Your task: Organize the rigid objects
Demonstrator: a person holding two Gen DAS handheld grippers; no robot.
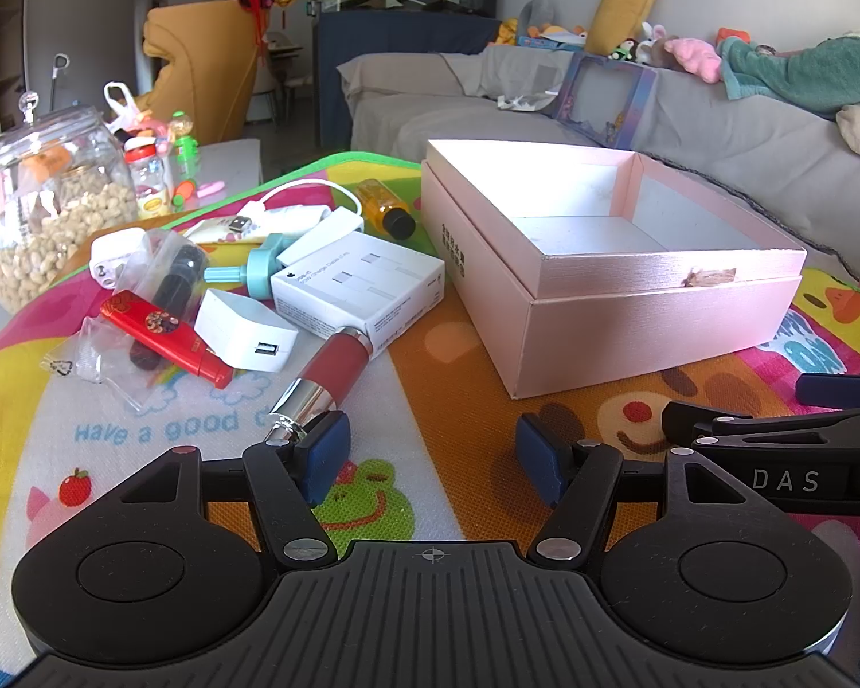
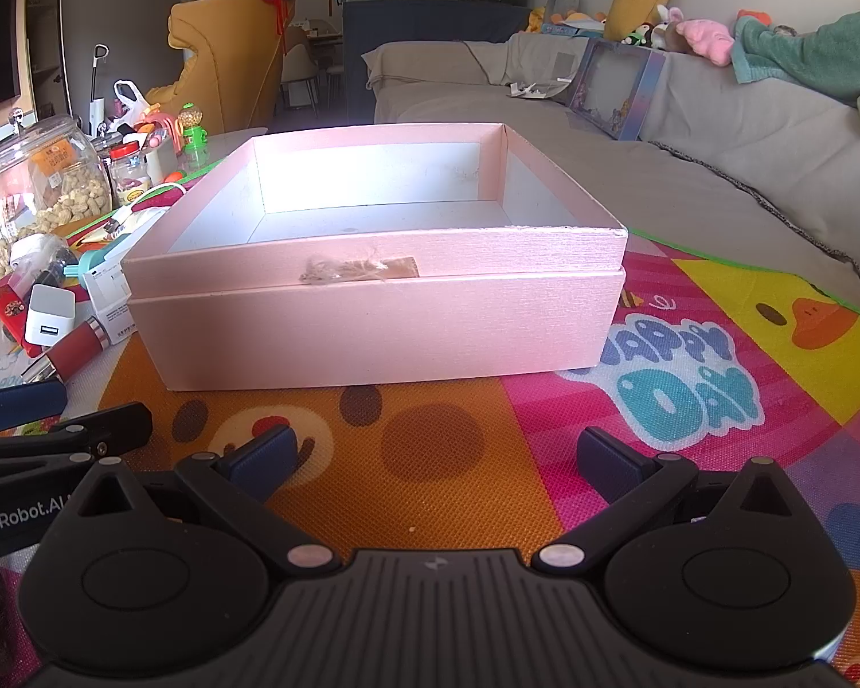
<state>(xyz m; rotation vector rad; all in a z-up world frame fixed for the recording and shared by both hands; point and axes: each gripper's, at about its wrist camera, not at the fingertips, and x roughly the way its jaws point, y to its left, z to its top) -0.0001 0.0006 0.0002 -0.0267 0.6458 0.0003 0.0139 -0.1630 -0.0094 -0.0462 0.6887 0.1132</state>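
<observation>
Jaws apart, pink box (image 2: pixel 372 315) ahead, seemingly empty

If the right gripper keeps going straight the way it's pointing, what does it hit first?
Probably the mat just ahead, since the right gripper tilts downward; on a flatter line, the near wall of the pink box. Its jaws are open and empty.

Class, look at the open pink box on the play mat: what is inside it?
The pink box shows only bare pale floor and walls inside; no items visible. The strip of floor just behind its near wall is hidden in both views.
</observation>
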